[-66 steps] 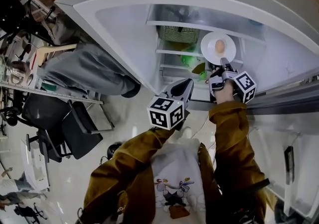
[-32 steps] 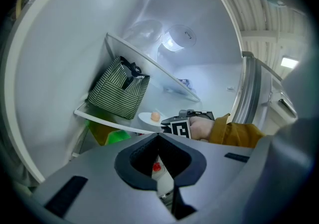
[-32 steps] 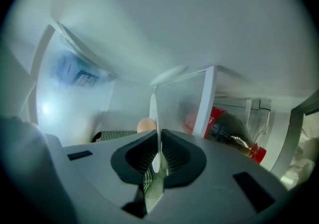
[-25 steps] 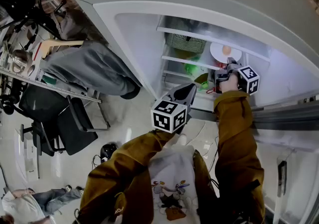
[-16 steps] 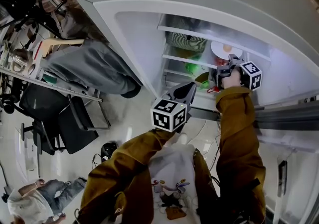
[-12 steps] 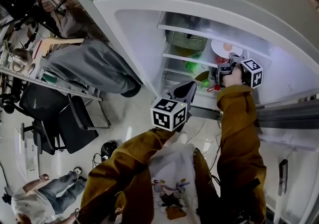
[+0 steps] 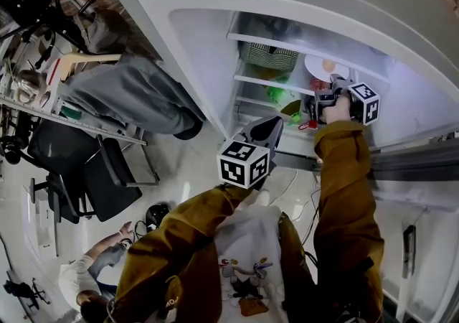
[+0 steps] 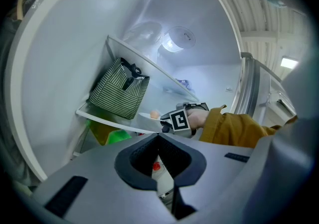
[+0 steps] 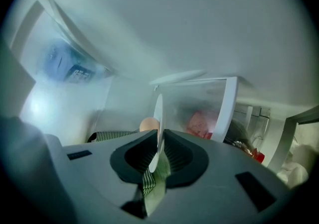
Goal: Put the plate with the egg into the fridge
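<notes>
A white plate (image 7: 324, 69) with a brown egg (image 7: 328, 65) on it is inside the open fridge (image 7: 201, 41), low over the glass shelf (image 7: 267, 82) to the right of a striped bag (image 7: 267, 57). My right gripper (image 7: 331, 89) holds the plate's near rim; its jaws are opening, with the rim still between the pads. In the right gripper view the plate (image 9: 158, 113) stands edge-on between the jaws of the right gripper (image 9: 160, 143), the egg (image 9: 147, 124) to its left. My left gripper (image 7: 264, 130) hangs shut and empty in front of the fridge; its own view shows the left gripper (image 8: 158, 141) below the plate (image 8: 146, 115).
Green produce (image 7: 277, 93) and a red item (image 7: 307, 126) lie on the lower shelves. The fridge door (image 7: 401, 164) stands open at the right. Chairs (image 7: 86, 171), a draped table (image 7: 115, 95) and a person on the floor (image 7: 93, 278) are to the left.
My right gripper has carried the plate with the egg up and deeper into the fridge, over the shelf beside the striped bag. The left gripper has stayed put.
</notes>
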The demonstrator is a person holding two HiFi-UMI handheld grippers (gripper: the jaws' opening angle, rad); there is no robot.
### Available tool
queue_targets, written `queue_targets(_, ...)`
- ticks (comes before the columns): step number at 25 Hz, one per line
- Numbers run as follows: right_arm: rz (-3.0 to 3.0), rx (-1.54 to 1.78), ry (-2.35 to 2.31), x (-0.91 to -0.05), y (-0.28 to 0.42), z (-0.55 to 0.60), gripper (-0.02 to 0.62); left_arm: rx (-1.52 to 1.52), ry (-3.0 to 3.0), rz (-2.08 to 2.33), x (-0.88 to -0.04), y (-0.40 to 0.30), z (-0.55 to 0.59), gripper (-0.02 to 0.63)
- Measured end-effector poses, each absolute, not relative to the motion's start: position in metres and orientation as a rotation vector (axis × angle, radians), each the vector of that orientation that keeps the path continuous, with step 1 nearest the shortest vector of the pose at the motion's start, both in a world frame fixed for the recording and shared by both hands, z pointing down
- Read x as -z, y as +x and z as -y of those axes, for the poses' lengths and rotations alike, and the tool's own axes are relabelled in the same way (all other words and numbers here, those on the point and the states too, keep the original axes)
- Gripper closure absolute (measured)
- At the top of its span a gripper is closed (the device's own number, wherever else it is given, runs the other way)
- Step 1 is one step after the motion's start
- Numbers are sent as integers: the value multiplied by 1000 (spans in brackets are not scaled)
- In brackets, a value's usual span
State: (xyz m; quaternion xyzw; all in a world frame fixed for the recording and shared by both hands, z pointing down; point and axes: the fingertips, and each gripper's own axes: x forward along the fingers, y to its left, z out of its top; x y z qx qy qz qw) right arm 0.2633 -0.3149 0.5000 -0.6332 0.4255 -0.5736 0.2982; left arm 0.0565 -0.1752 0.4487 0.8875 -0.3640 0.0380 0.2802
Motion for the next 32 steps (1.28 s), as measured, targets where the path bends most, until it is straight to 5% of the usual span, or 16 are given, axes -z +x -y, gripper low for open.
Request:
queue_targets(18, -1164, 1557, -1739, -494, 258, 307, 392, -90, 2377, 969, -447, 56, 168, 598)
queue_targets(32, -1459, 1348, -2166, -496, 272, 312, 387, -88, 2373, 975, -448, 51, 164, 598)
